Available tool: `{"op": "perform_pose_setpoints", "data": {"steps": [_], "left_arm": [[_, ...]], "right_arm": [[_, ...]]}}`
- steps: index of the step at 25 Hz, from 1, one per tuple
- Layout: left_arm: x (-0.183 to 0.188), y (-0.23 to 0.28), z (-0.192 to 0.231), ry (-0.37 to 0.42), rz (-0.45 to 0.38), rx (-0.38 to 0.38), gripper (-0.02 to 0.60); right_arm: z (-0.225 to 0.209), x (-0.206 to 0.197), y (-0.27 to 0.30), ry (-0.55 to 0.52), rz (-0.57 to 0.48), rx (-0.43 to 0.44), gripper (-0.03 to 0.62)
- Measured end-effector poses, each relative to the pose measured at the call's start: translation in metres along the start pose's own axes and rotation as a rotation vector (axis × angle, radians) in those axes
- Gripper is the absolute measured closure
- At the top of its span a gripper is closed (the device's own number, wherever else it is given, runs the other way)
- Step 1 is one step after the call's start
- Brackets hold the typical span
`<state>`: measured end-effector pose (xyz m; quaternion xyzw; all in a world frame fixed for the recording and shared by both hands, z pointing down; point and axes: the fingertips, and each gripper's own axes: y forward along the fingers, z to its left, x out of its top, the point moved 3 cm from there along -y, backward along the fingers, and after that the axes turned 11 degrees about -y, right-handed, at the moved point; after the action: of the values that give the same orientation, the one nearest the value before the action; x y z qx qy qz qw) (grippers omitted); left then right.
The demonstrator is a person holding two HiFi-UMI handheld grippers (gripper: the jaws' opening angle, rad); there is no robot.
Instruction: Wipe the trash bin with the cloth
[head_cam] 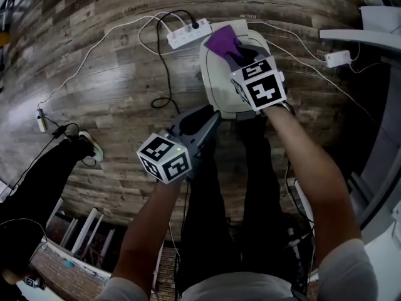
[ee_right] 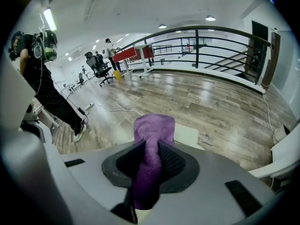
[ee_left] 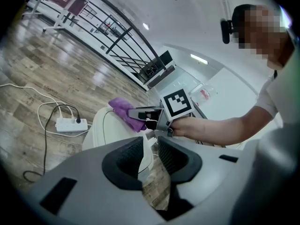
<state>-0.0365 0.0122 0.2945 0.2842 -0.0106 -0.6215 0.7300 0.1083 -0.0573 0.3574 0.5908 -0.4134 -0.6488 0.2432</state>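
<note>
The right gripper (head_cam: 243, 60) (ee_right: 151, 161) is clenched on the cloth (head_cam: 222, 42) (ee_right: 153, 130). In its own view the two dark pads press a purple roll of it from both sides. The fabric looks like nubbly terry, bunched into a thick fold that narrows between the jaws and spreads into a rounded flap beyond them. In the head view that flap lies at the upper middle of the frame, on the far edge of the trash bin (head_cam: 216, 83). From the left gripper view the cloth (ee_left: 123, 110) rests on the bin's top, just left of centre.

The bin (ee_left: 104, 130) is white or pale grey, with a rounded lid and smooth, slightly glossy sides, and it stands on a wood-plank floor (head_cam: 94, 55).

The left gripper (head_cam: 207, 118) (ee_left: 150, 156) sits mid-frame in the head view, near the bin's lower left side. Its jaws are released and stand apart with nothing between them; only the bin's edge and floor show through the gap.

A white power strip (head_cam: 186, 34) (ee_left: 69, 124) lies on the floor just beside the bin, at the upper middle of the head view, and a black cable (head_cam: 164, 74) loops down from it.
</note>
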Motion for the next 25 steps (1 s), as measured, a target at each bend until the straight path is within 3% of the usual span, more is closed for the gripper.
{"op": "perform_pose_setpoints", "data": {"steps": [6, 10, 25], "left_arm": [[-0.008, -0.021, 0.013, -0.018, 0.006, 0.031, 0.48], [-0.01, -0.027, 0.018, -0.023, 0.003, 0.039, 0.48], [-0.003, -0.005, 0.011, -0.007, 0.013, 0.011, 0.48]], "right_arm": [[0.072, 0.029, 0.032, -0.112, -0.012, 0.123, 0.507], [0.099, 0.023, 0.047, -0.206, 0.033, 0.168, 0.507], [0.051, -0.015, 0.022, -0.14, 0.054, 0.055, 0.507]]}}
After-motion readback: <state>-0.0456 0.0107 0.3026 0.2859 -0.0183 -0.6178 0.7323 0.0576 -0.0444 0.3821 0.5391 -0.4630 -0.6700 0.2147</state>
